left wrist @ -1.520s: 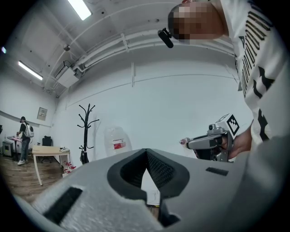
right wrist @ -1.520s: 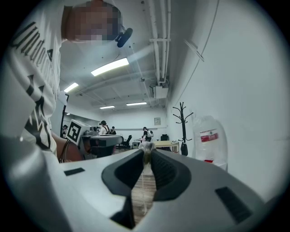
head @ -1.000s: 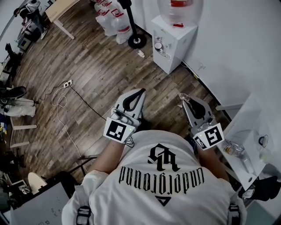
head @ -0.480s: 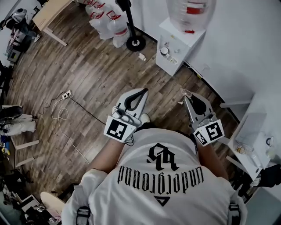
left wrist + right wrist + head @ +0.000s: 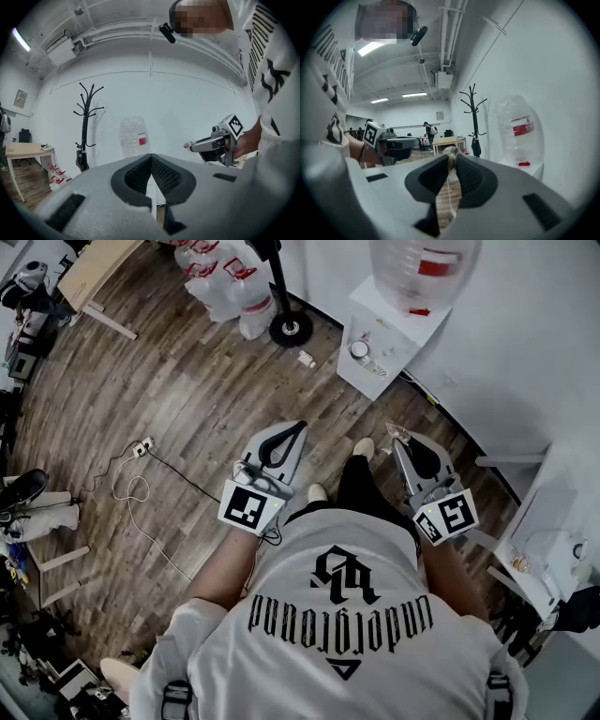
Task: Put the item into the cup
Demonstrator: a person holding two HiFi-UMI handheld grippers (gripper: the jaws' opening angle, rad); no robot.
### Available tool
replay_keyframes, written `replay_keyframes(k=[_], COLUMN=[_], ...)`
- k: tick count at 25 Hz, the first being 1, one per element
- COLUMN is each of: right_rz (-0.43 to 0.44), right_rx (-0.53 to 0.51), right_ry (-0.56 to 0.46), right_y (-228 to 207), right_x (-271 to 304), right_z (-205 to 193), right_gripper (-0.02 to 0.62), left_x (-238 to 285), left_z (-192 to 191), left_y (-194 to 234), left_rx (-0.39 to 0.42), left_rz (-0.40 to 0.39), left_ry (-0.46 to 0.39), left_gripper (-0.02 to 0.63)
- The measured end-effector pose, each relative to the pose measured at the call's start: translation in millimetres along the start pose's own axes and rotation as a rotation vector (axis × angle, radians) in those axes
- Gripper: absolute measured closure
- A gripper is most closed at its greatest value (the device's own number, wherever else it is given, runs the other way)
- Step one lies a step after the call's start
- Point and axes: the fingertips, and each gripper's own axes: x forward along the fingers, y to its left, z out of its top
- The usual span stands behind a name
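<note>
My right gripper (image 5: pixel 393 436) is held out at waist height over the wooden floor. It is shut on a small pale crumpled item (image 5: pixel 451 153) that sticks out at the jaw tips. A thin pale strand seems to hang below it. The item also shows as a speck (image 5: pixel 392 432) in the head view and at the right gripper's (image 5: pixel 193 146) tip in the left gripper view. My left gripper (image 5: pixel 301 426) is level with it, a body's width to the left. Its jaws (image 5: pixel 151 157) meet with nothing between them. No cup shows clearly in any view.
A white water dispenser (image 5: pixel 386 329) with a clear bottle (image 5: pixel 518 129) stands ahead against the wall. A black coat stand (image 5: pixel 291 326) is left of it. A white table (image 5: pixel 548 512) with small things on it is at the right. A cable (image 5: pixel 139 489) lies on the floor.
The person has stepped forward: a leg and shoe now show between the grippers, and the table has slid toward the right edge. Both grippers keep their pose, and the right one still holds the item.
</note>
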Motion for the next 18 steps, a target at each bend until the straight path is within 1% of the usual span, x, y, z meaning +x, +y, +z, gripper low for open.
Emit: replay_keyframes(k=[6,10,13,18], right_rz=[-0.013,-0.006,-0.013,-0.052], right_rx=[0.021,0.049,0.068,0.123], right_ry=[0.028,0.063,0.094,0.164], right_y=[-44.8,-82.1,-111.4,-166.5], right_x=[46.0,79.3,106.8,149.6], right_z=[-23.0,-43.7,-64.1,-114.0], right_gripper=[0.540,0.540,0.540,0.540], left_x=[39.7,77.2,109.5,166.0], left_z=[-13.7,-31.6,-52.3,-103.8], left_y=[28.3,48.8,64.1,86.6], left_rx=[0.012,0.007,-0.010,-0.079], left_rz=[0.004,0.020,0.010,0.001], left_ry=[0.006,0.041,0.071,0.145], left_gripper=[0.600,0.598,0.598,0.598])
